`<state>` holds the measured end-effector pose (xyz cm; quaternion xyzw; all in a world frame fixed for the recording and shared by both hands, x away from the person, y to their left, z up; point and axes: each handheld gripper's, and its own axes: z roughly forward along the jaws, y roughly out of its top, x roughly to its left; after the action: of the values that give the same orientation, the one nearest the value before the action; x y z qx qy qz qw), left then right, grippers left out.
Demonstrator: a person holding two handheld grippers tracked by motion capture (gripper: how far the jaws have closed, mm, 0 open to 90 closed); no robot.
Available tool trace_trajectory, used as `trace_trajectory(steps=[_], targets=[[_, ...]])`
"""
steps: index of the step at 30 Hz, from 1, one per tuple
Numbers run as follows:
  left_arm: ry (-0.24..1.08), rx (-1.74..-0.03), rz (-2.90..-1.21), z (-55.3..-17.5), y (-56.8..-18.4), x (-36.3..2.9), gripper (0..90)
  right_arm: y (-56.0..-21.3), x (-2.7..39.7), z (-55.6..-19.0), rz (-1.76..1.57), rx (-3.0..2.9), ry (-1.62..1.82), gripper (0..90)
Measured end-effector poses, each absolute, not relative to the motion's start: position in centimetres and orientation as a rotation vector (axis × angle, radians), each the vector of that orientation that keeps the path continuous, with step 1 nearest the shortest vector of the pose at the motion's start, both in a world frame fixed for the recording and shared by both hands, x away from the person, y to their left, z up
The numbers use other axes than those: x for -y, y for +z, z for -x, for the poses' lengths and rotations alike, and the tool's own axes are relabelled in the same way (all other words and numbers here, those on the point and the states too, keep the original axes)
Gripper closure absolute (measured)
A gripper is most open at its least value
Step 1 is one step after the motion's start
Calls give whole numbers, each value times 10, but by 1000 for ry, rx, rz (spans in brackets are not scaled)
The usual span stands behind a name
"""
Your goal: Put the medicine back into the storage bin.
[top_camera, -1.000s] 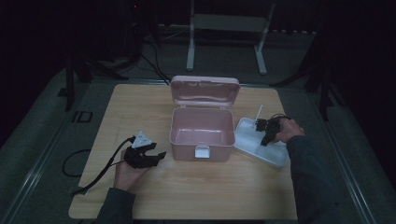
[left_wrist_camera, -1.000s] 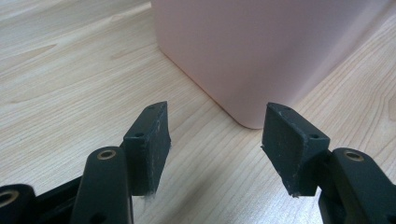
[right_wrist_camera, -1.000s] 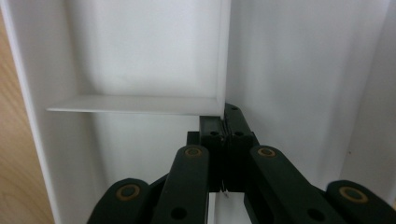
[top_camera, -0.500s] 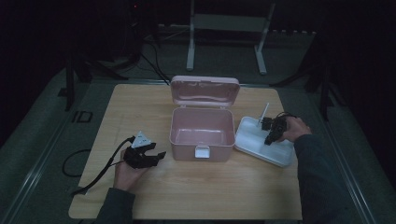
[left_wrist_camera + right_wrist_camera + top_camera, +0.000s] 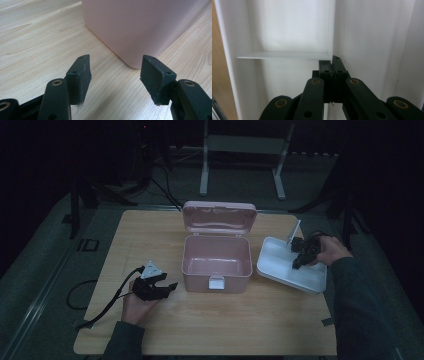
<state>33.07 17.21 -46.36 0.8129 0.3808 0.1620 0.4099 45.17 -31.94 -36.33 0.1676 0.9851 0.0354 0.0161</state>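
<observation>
One tool (image 5: 332, 66) pinches the white tray's (image 5: 287, 25) inner divider (image 5: 332, 30).

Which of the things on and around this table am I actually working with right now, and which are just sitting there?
In play:
- white divided tray, its inner wall pinched by the right tool
- pink box, lid open, beside the tray
- left tool, open, resting near the box's corner

Just lying about:
- metal stand behind the table
- cables on the floor
</observation>
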Motion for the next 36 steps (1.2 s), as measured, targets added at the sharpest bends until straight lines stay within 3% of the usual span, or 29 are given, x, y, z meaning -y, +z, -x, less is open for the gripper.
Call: trace_trajectory(steps=[13,36], targets=[[404,-959,-2051,-331,-464,-172,410,-315,303,-441,-405,-3072,115,894],[410,-958,-2046,-331,-464,-172,410,-301,207,-446,-142,-3101,194,894]])
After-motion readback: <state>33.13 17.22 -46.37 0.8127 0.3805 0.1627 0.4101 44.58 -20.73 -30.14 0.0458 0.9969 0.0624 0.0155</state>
